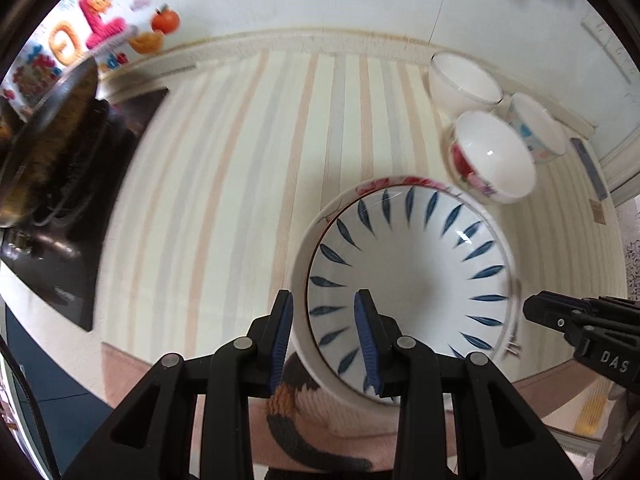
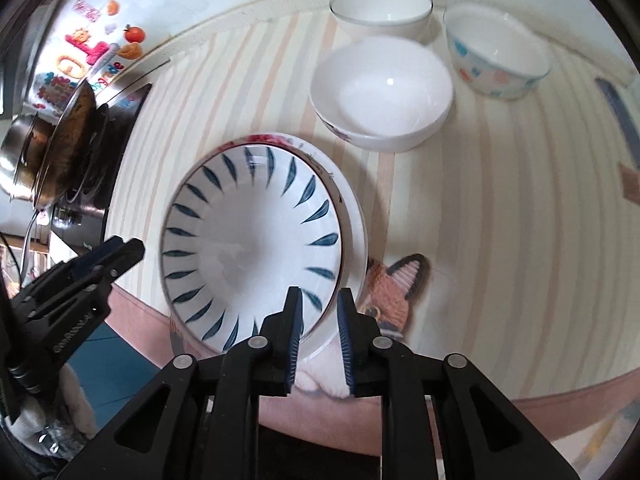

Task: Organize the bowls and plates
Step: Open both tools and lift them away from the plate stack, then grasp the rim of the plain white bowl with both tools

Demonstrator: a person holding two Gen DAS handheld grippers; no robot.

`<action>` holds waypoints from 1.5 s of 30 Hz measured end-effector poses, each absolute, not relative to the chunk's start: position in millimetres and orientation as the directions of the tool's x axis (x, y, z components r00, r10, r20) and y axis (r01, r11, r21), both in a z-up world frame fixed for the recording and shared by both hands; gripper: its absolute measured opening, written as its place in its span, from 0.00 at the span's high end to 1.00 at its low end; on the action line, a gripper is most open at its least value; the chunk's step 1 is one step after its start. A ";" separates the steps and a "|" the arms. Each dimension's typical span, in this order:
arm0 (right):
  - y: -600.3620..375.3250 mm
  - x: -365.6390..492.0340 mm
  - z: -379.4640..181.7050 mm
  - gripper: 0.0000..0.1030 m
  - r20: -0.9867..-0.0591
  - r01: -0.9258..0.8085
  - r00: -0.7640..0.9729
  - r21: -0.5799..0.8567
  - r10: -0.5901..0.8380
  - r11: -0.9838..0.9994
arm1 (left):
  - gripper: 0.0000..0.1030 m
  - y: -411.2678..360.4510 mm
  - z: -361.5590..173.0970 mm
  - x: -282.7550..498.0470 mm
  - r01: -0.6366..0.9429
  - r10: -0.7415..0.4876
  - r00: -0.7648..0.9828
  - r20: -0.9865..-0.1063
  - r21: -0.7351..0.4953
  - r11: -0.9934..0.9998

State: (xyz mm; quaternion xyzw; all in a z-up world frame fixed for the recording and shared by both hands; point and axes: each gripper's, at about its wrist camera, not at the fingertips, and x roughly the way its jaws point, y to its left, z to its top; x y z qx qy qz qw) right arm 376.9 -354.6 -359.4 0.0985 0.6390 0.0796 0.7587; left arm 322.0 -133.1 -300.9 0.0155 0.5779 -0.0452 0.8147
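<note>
Two grippers straddle opposite rims of your white blue-leaf ceramic plate (image 2: pixel 256 240), nested in a floral-rimmed white dish (image 1: pixel 404 182) on the striped tabletop (image 1: pixel 240 160). Your left gripper (image 1: pixel 324 340) and right gripper (image 2: pixel 318 336) both gape unclenched; pinch evenly before lifting. Three small white bowls (image 2: pixel 382 92) wait beyond the tips.

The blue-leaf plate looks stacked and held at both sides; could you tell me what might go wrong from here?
1. The blue-leaf plate sits in a floral-rimmed dish; the left claw and right claw straddle the rims, so uneven lifting could tip the stack.
2. The stack overhangs the table edge and could drop.
3. The flowered bowl stands close behind; pushing forward may knock it.
</note>
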 end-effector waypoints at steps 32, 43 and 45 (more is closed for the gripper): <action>-335.1 211.0 -186.5 0.18 -0.871 0.133 0.459 0.263 0.176 0.956 | 0.20 -107.1 -162.9 202.6 0.243 -0.209 0.482 -0.851 -0.099 0.965; -435.7 316.7 -237.9 0.18 -0.885 0.210 0.416 0.319 0.210 0.924 | 0.20 -170.0 -181.5 296.3 0.192 -0.177 0.508 -0.843 -0.090 0.977; -458.6 349.8 -257.3 0.18 -0.889 0.206 0.395 0.330 0.231 0.921 | 0.20 -187.5 -192.4 326.9 0.183 -0.175 0.495 -0.851 -0.095 0.979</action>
